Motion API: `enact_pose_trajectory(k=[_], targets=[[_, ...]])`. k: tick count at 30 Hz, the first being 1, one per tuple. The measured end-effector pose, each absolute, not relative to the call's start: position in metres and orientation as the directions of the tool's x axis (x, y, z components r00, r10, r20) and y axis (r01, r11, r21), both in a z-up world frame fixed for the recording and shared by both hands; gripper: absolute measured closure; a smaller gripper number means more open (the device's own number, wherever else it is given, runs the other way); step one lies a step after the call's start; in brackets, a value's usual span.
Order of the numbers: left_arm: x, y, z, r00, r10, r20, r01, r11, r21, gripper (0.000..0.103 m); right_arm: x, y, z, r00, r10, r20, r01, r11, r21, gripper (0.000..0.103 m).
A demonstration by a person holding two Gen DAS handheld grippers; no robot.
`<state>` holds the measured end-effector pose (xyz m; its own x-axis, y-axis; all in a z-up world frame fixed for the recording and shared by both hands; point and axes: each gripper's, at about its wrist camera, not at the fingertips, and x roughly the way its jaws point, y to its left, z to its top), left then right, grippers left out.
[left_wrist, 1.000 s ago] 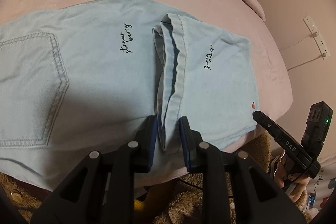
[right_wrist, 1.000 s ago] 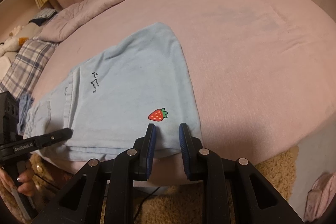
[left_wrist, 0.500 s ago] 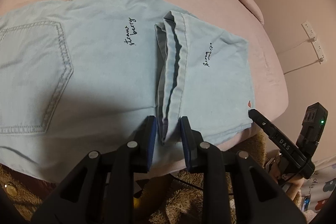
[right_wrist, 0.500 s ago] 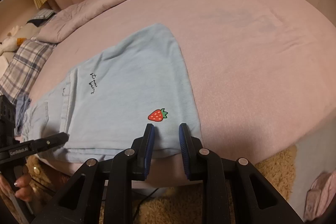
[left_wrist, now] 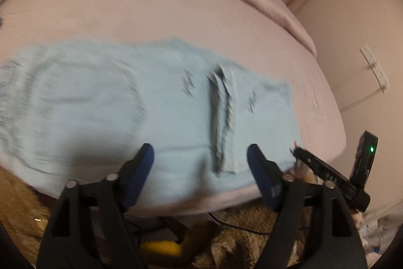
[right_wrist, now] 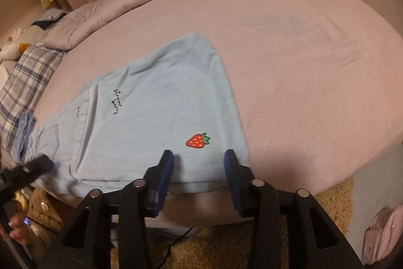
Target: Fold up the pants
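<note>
Pants (right_wrist: 156, 117), pale blue denim, lie flat along the near edge of the bed (right_wrist: 289, 67), and we start from our tools. Our left gripper (left_wrist: 200, 158) has its blue pads spread wide and holds nothing; it hovers just off the near edge, straddling the hem (left_wrist: 224, 122) of the leg end that is doubled back over the rest of the garment. Our right gripper (right_wrist: 199, 163) is also spread and empty, its pads at the near edge on either side of a spot just below the strawberry patch (right_wrist: 198, 140), close to the folded corner. We judge both tools sit here, apart and free of cloth, because one fold is laid and we are between grasps; the left view is smeared by motion, so finer detail there is lost.

The long axis of the pants runs parallel to the near edge of the bed. In the left view the back pocket (left_wrist: 85, 97) and waist end point toward the left, the folded end toward the right. The doubled-back hem crosses that axis, running from near edge toward the far side. A plaid pillow (right_wrist: 22, 77) rests at the bed's far left corner in the right view
</note>
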<state>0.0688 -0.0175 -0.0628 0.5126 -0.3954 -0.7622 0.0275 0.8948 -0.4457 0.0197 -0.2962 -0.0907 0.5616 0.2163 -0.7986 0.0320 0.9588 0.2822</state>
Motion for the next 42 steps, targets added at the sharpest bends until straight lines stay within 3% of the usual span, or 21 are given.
enact_pose_trajectory(k=[3,5,7,9,17,27,38,42], targets=[[0.063,0.002,-0.051,0.577,-0.319,-0.752,-0.027,0.913,-0.407,0.011,0.024,-0.288,-0.08,0.576,0.174,-0.799,0.019,0.974,0.226,0.047],[0.059,0.018,-0.046,0.606,-0.27,-0.749,-0.07,0.919,-0.388,0.008,0.027,-0.281,-0.068,0.599,0.171,-0.782,-0.005,0.978,0.21,0.045],[0.056,0.032,-0.043,0.618,-0.233,-0.751,-0.116,0.918,-0.38,0.007,0.033,-0.276,-0.055,0.621,0.187,-0.761,-0.03,0.976,0.215,0.024],[0.053,0.048,-0.043,0.63,-0.203,-0.75,-0.163,0.909,-0.384,0.007,0.036,-0.273,-0.044,0.647,0.209,-0.733,-0.053,0.972,0.23,0.02],[0.046,0.092,-0.047,0.638,-0.098,-0.764,-0.312,0.874,-0.373,0.007,0.048,-0.251,-0.027,0.687,0.286,-0.668,-0.13,0.953,0.274,0.019],[0.049,0.137,-0.068,0.614,0.01,-0.789,-0.45,0.826,-0.34,0.007,0.052,-0.228,-0.057,0.606,0.315,-0.73,-0.124,0.945,0.304,0.018],[0.052,0.163,-0.106,0.547,-0.095,-0.832,-0.513,0.747,-0.423,0.012,0.053,-0.224,-0.063,0.582,0.328,-0.744,-0.14,0.942,0.306,0.018],[0.049,0.161,-0.107,0.55,-0.12,-0.827,-0.51,0.735,-0.446,0.024,0.053,-0.223,-0.065,0.574,0.334,-0.748,-0.145,0.94,0.309,0.018]])
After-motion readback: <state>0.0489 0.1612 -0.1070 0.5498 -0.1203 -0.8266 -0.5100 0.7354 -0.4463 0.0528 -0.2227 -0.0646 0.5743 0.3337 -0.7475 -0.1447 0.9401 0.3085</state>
